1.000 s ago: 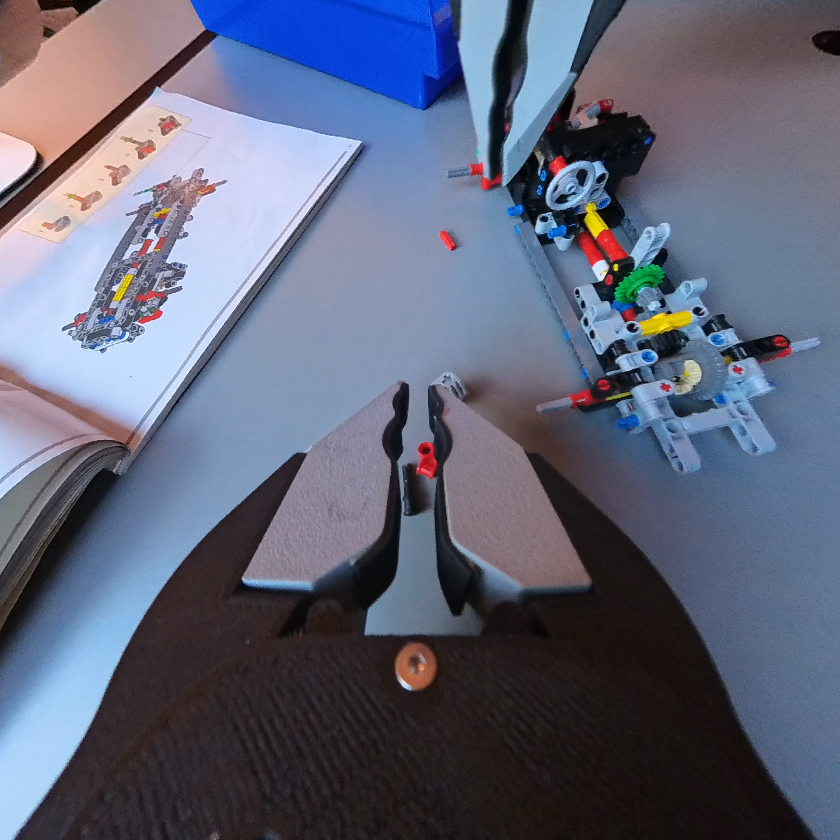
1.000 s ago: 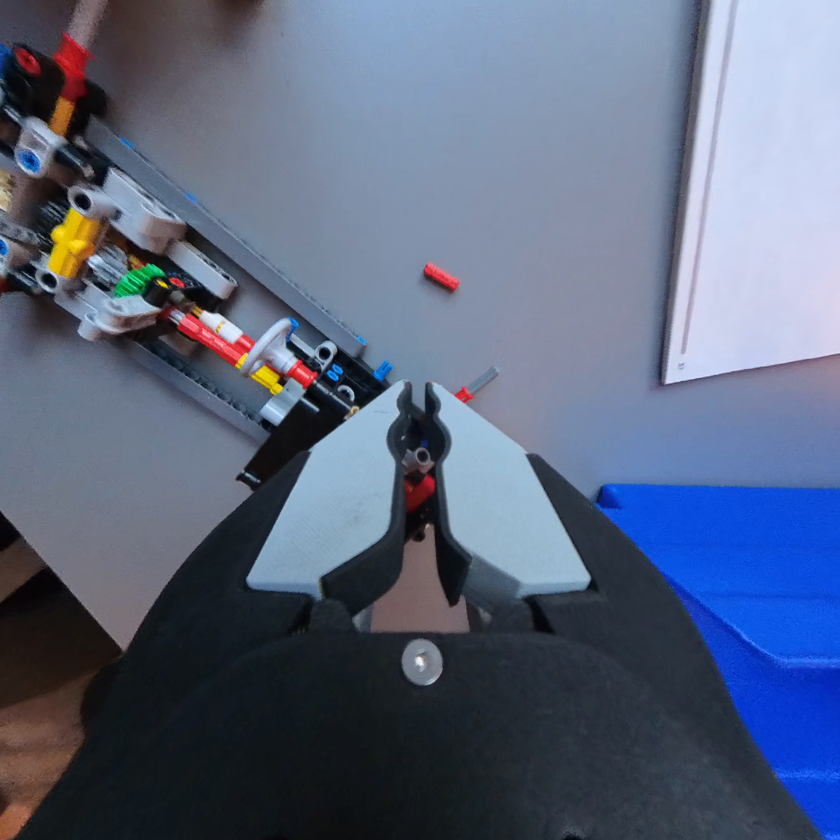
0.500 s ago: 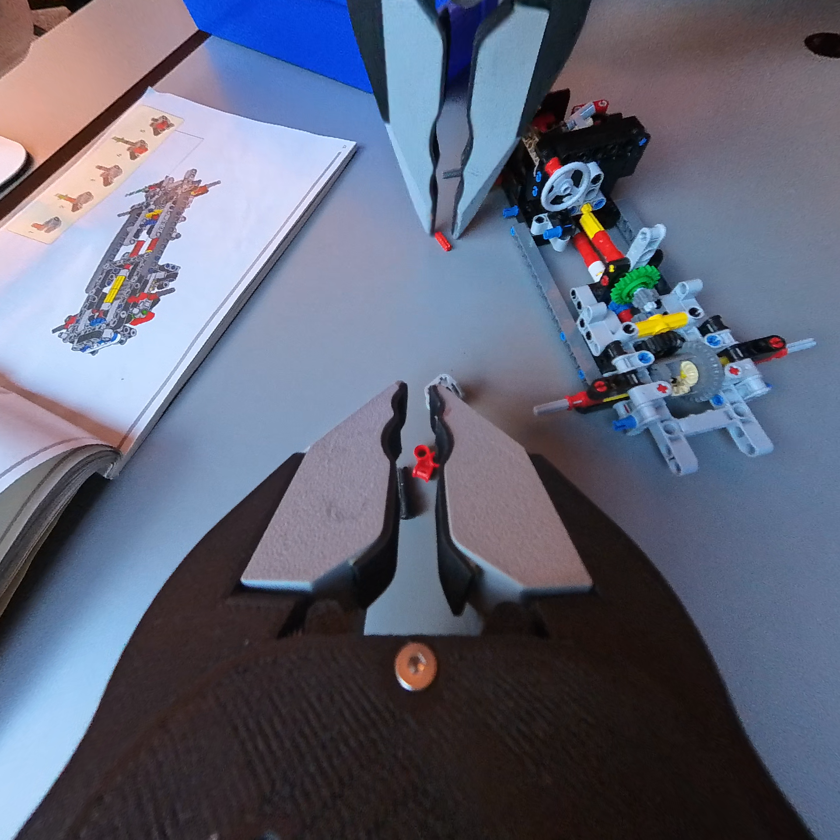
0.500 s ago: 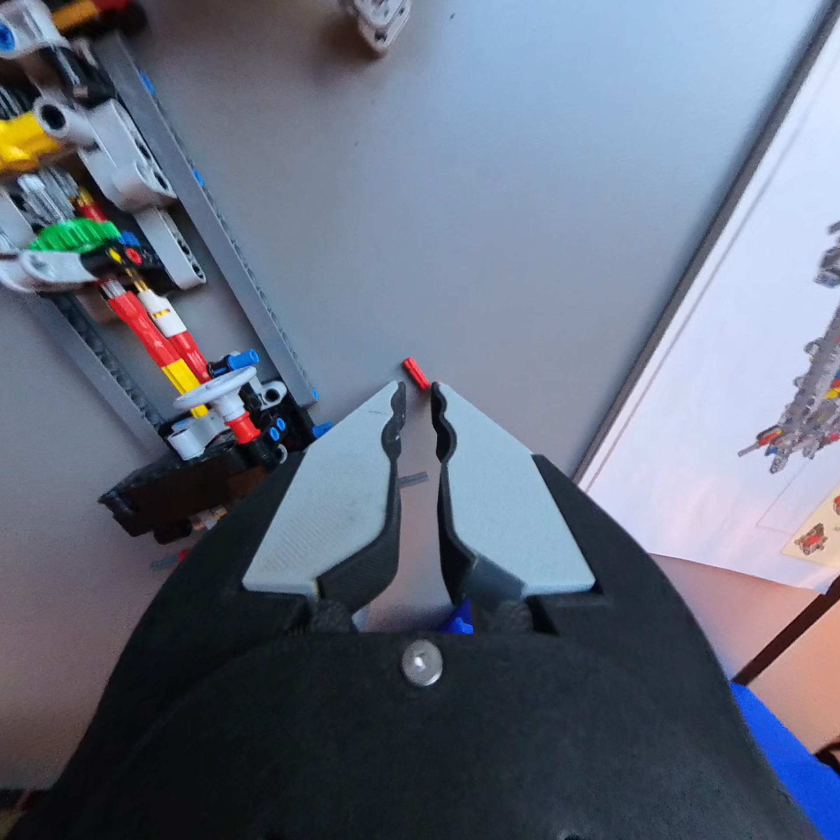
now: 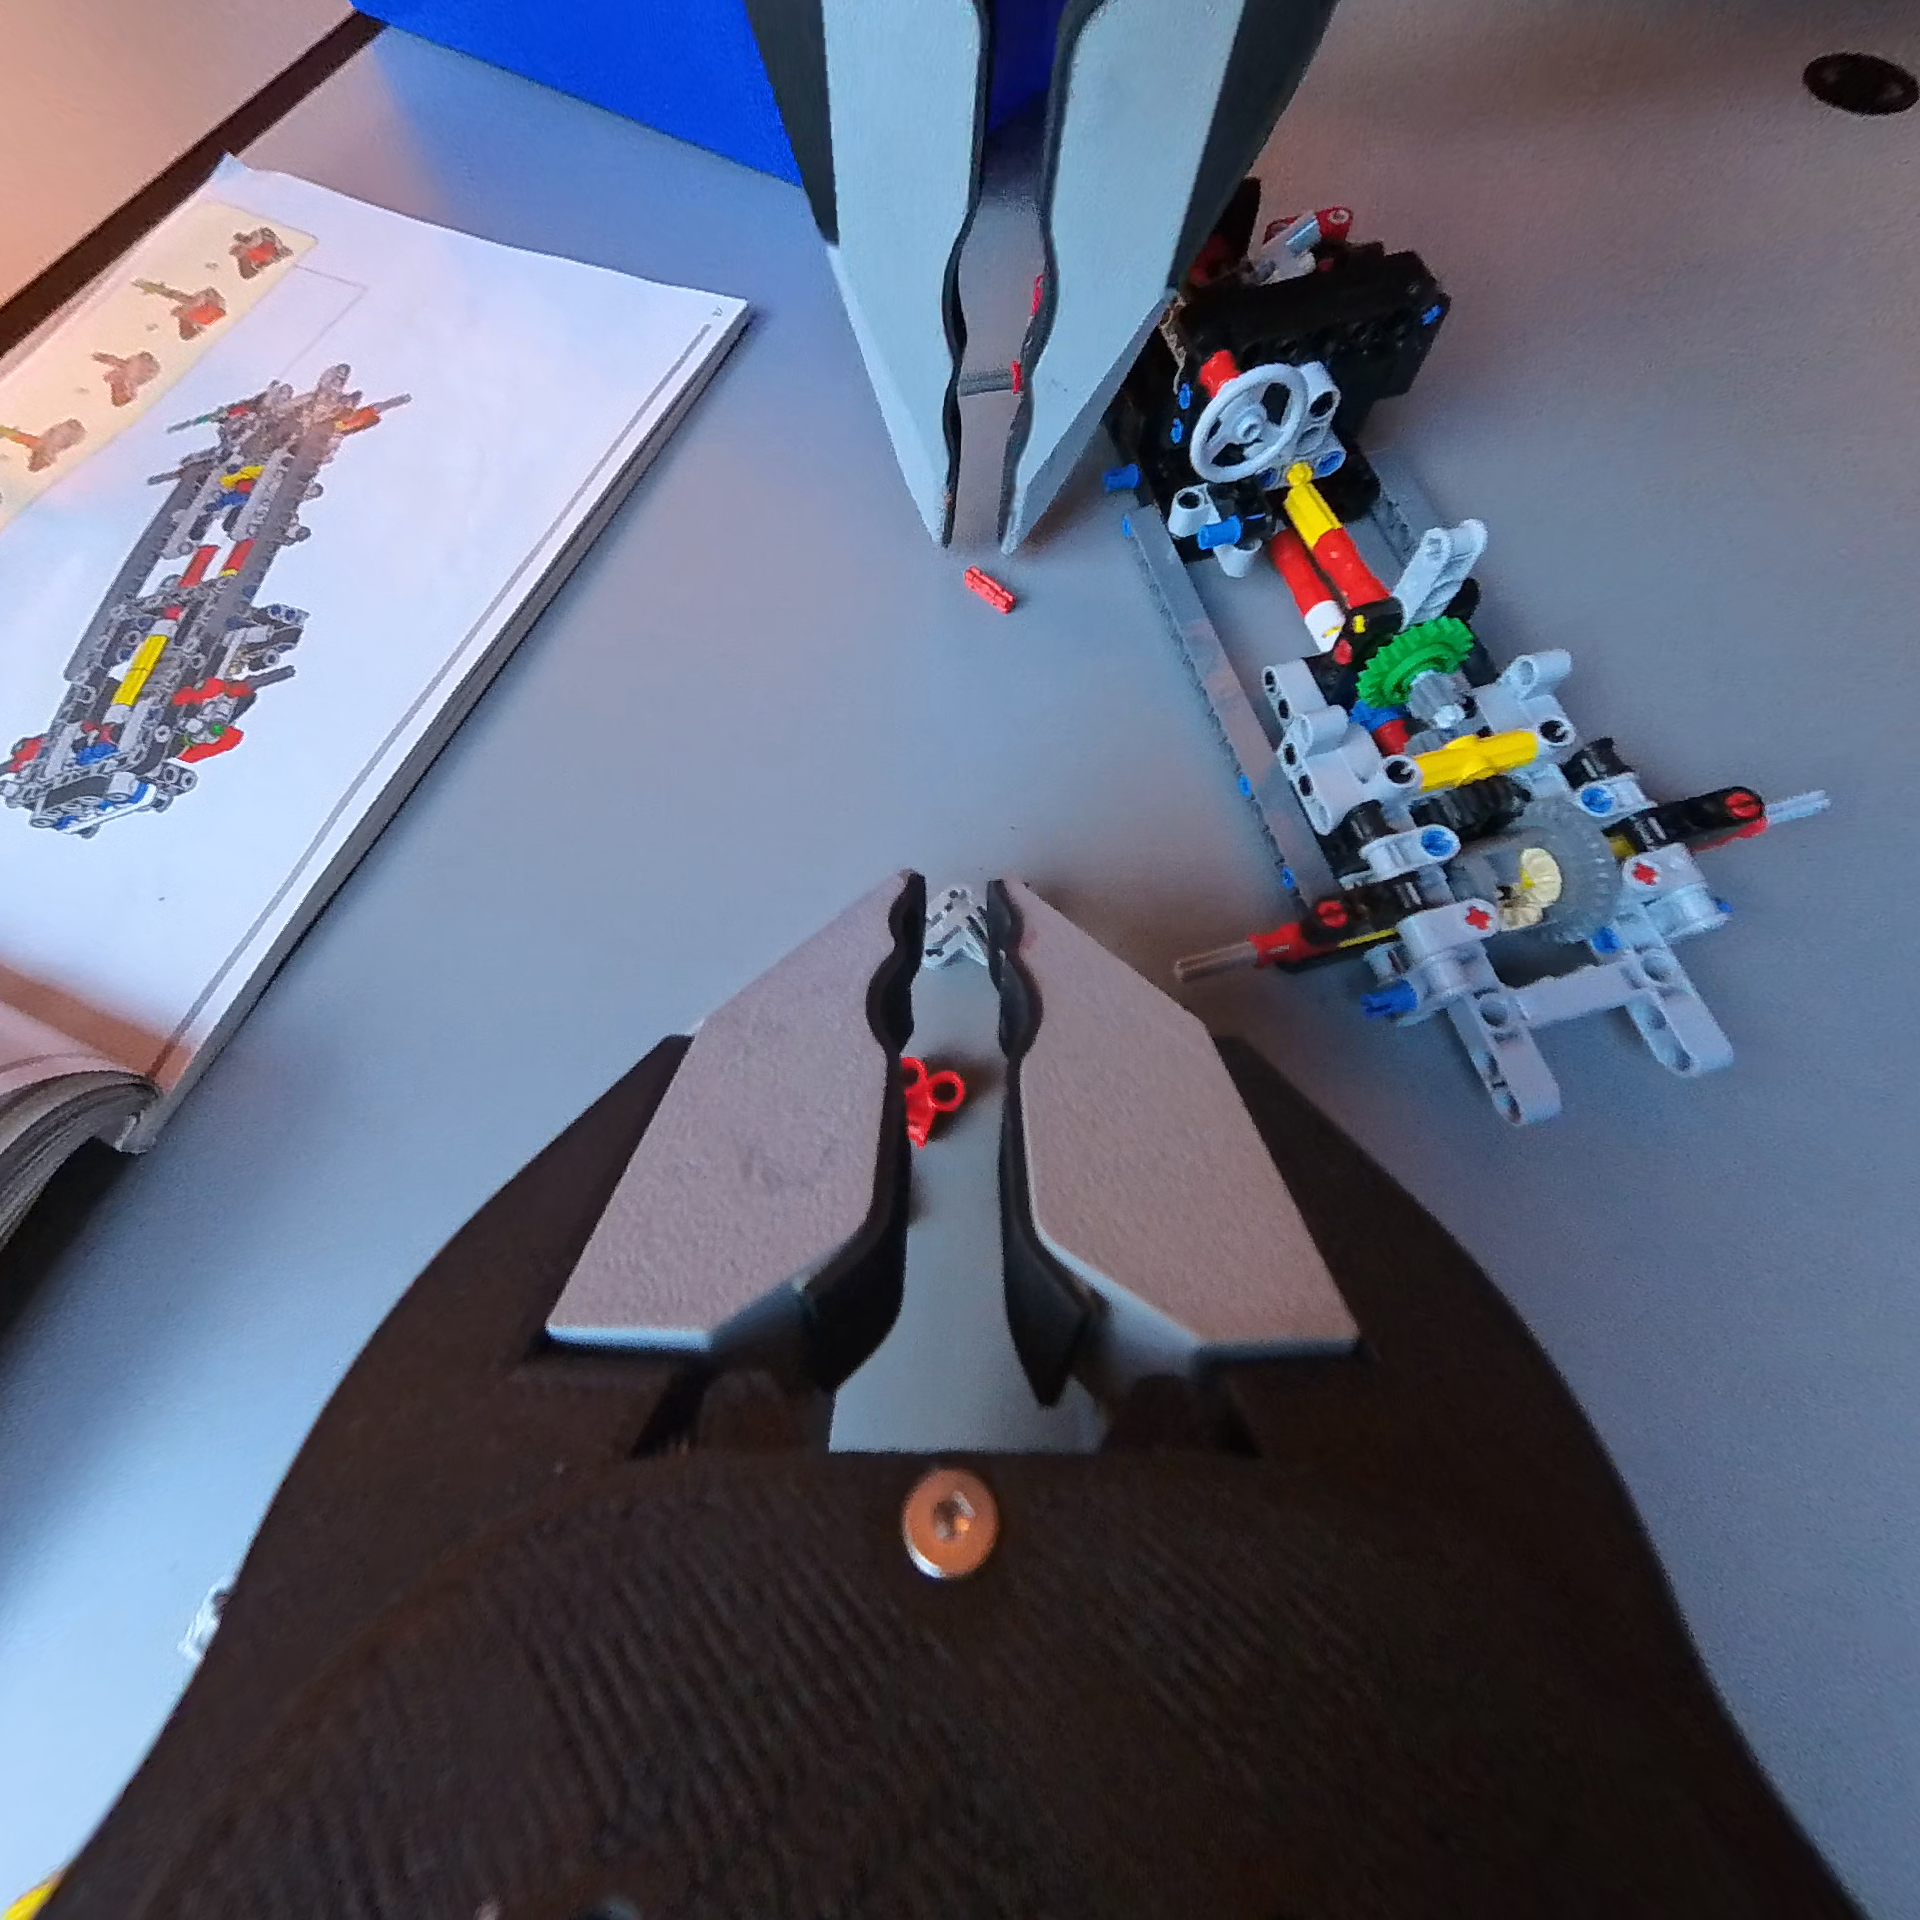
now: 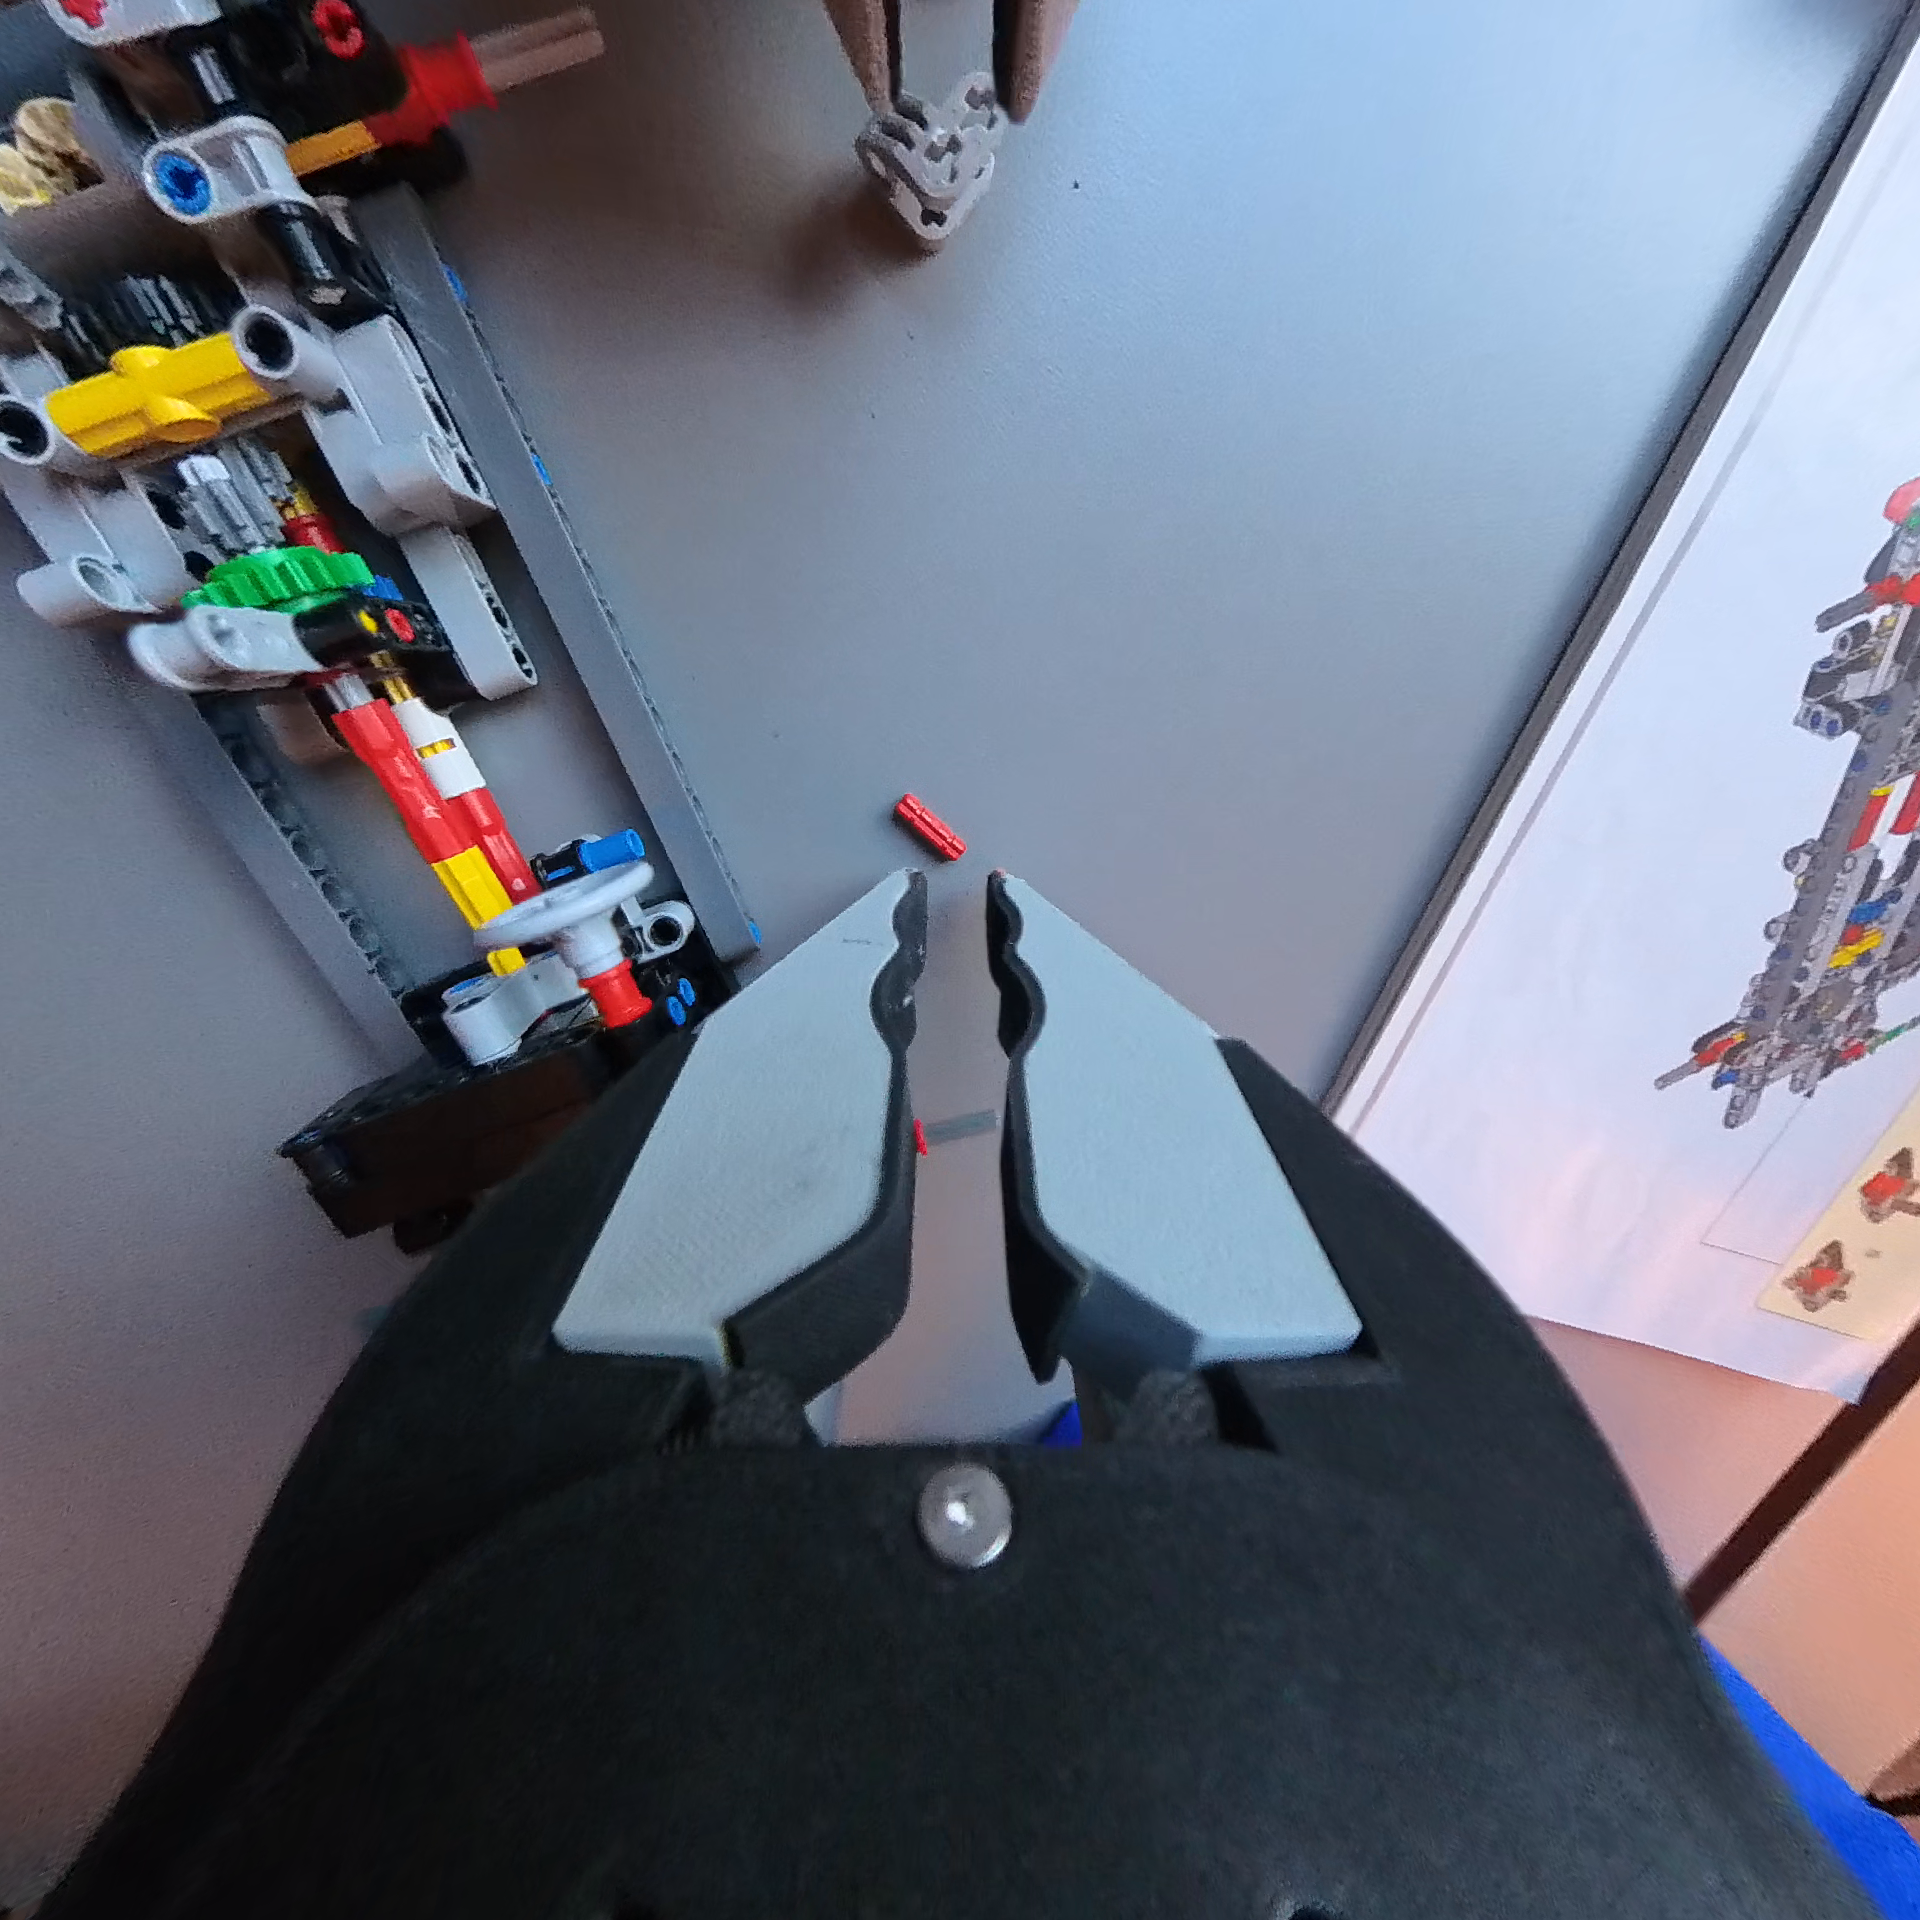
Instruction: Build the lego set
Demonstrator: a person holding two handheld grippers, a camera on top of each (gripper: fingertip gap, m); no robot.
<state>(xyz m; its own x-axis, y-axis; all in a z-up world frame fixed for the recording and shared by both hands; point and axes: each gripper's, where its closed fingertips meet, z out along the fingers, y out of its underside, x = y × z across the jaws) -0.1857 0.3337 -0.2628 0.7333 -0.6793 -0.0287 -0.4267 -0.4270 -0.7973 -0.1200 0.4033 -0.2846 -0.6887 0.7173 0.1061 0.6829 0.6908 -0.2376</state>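
Left wrist view: the left gripper (image 5: 954, 896) hangs low over a grey table (image 5: 727, 748) with its jaws slightly apart. A small light-grey connector piece (image 5: 956, 925) lies on the table between the fingertips; whether the pads press on it cannot be told here. A small red connector (image 5: 930, 1096) lies on the table farther back in the gap, close to one pad. Ahead, the right gripper (image 5: 977, 540) points down at the table, jaws parted, with nothing between its tips. A short red pin (image 5: 989, 590) lies just beside those tips. To the right lies a long, partly built brick chassis (image 5: 1455, 748) with a grey wheel, a green gear and a yellow axle. An open instruction booklet (image 5: 416, 499) lies at the left, and a blue bin (image 5: 623, 62) stands at the far edge.

Right wrist view: the right gripper (image 6: 954, 894) is open and grips nothing; bare table shows between its pads. The red pin (image 6: 930, 827) lies on the table just ahead of the fingertips, apart from them. A thin grey axle (image 6: 961, 1127) shows on the table through the gap. The chassis (image 6: 312, 623) runs along the left, the booklet (image 6: 1714, 831) along the right. At the top, the left gripper's fingertips (image 6: 881, 73) stand on either side of the light-grey connector piece (image 6: 930, 166), which rests on the table.
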